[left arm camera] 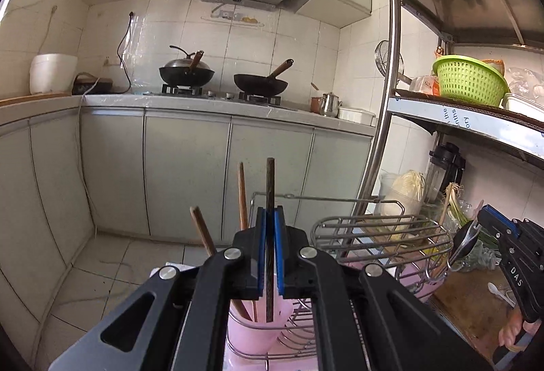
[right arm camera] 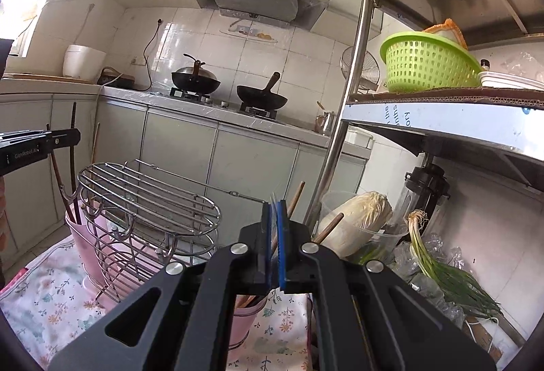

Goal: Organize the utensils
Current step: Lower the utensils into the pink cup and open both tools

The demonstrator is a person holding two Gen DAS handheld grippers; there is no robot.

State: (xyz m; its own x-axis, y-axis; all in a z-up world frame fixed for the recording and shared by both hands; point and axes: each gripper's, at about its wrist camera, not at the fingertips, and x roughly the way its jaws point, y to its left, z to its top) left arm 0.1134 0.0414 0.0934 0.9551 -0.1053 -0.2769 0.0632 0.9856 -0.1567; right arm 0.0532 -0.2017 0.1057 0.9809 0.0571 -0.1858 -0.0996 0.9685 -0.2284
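My left gripper [left arm camera: 270, 218] is shut on a dark chopstick [left arm camera: 270, 180] that stands upright, its lower end inside a pink cup [left arm camera: 258, 330] in a wire rack [left arm camera: 380, 235]. Two brown chopsticks [left arm camera: 242, 194] lean in the same cup. My right gripper [right arm camera: 274, 218] is shut on a metal spoon [left arm camera: 467, 240], whose bowl shows in the left wrist view. Below it is a second pink cup [right arm camera: 244, 320] holding wooden utensils [right arm camera: 295, 197]. The left gripper [right arm camera: 63, 136] with its dark chopstick also shows in the right wrist view, above the first cup [right arm camera: 85, 245].
The rack stands on a floral cloth [right arm camera: 51, 299]. A steel shelf unit [right arm camera: 442, 119] at right holds a green colander [right arm camera: 425, 65], a cabbage [right arm camera: 360, 218], a blender [right arm camera: 425, 184] and green onions [right arm camera: 448, 276]. Across the floor is a counter with two woks [left arm camera: 260, 84].
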